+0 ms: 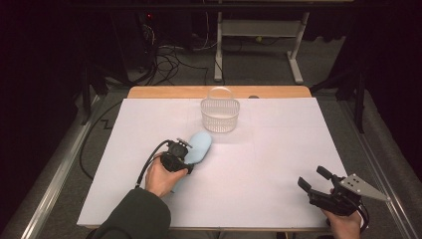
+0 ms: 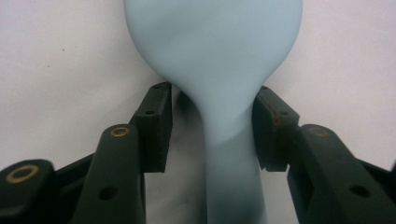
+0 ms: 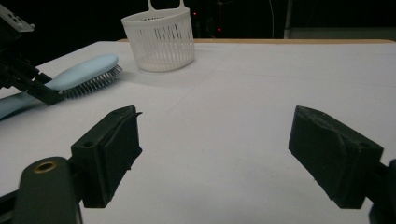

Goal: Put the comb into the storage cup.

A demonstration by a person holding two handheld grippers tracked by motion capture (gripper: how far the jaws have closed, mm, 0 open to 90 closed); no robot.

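Two grippers shown. Left gripper (image 1: 188, 158) straddles neck of blue hairbrush (image 2: 212, 51), pads just short of contact. Right gripper (image 3: 215, 158) wide open, well apart from hairbrush. Hairbrush lies near white basket (image 1: 220, 113), on table (image 1: 278, 164).

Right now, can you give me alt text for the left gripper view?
A light blue hairbrush lies on a white table, its narrow neck between the left gripper, whose black pads flank it with small gaps either side.
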